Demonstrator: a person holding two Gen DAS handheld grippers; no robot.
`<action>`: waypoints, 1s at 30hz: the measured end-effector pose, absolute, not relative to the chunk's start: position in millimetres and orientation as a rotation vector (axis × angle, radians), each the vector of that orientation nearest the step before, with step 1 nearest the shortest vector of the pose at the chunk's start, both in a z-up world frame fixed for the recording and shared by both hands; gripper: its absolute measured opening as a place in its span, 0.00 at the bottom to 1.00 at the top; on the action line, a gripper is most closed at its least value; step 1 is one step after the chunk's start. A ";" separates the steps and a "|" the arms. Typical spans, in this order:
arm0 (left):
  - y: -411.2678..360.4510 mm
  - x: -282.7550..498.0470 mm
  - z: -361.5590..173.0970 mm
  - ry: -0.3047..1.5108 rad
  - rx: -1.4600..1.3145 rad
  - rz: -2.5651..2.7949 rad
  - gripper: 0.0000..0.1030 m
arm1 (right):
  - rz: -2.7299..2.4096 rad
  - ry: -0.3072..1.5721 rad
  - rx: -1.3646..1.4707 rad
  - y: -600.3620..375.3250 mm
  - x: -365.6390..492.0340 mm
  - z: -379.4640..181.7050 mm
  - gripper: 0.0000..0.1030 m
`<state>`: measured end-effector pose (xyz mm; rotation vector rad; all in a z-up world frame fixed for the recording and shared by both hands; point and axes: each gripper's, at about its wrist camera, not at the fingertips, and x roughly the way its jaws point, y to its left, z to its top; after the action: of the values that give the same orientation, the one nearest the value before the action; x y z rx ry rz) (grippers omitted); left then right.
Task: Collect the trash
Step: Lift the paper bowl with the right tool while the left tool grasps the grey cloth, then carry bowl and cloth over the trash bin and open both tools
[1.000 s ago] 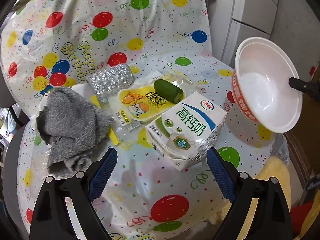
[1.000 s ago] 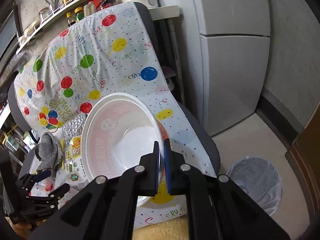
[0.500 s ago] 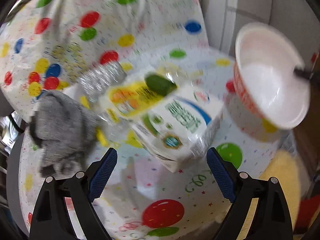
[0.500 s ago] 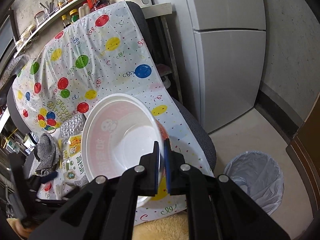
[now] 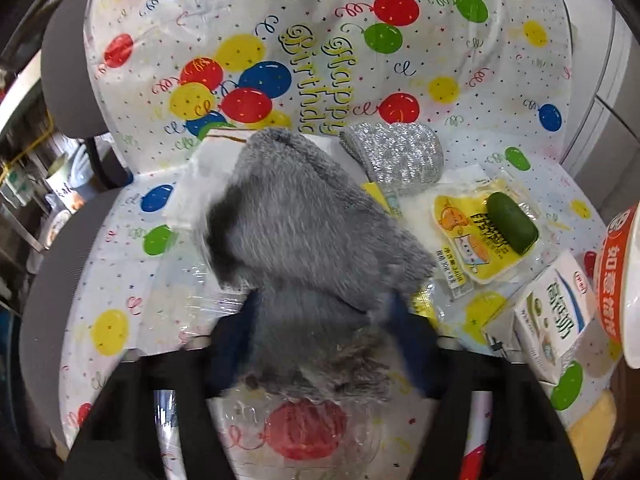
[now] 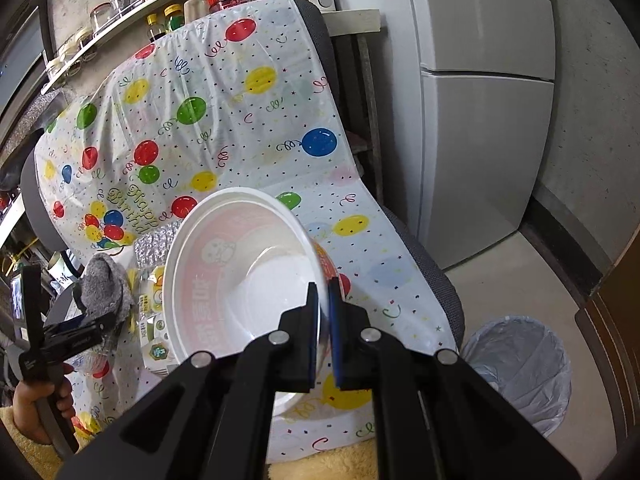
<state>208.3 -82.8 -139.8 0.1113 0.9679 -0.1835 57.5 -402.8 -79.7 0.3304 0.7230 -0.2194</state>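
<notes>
My right gripper (image 6: 323, 300) is shut on the rim of a white and red instant-noodle bowl (image 6: 240, 264), held tilted above the seat. The bowl's edge shows in the left wrist view (image 5: 618, 280). My left gripper (image 5: 320, 320) has its blue fingers on either side of a grey fluffy cloth (image 5: 308, 232) that lies on the balloon-print cover; its pads are blurred and partly hidden by the cloth. A milk carton (image 5: 552, 320), a yellow snack wrapper (image 5: 472, 240) with a green piece (image 5: 512, 222) on it, and a silver scrubber (image 5: 400, 156) lie to the right.
A bin lined with a grey bag (image 6: 520, 368) stands on the floor at the right, below the chair. A grey fridge (image 6: 480, 100) stands behind. A shelf with jars and bottles (image 6: 160, 12) runs along the back wall.
My left gripper has swung left from the milk carton to the grey cloth and narrowed around it. My right gripper still holds the bowl, almost unmoved.
</notes>
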 end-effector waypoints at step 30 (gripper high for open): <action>-339.3 33.6 -89.0 0.730 0.210 -1.008 0.16 | -0.660 0.696 0.517 -548.1 -126.6 -117.3 0.06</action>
<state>33.6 -339.3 -89.0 0.2097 0.7299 -1.0080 -126.6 -548.1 -117.3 0.5167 0.6965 -0.6600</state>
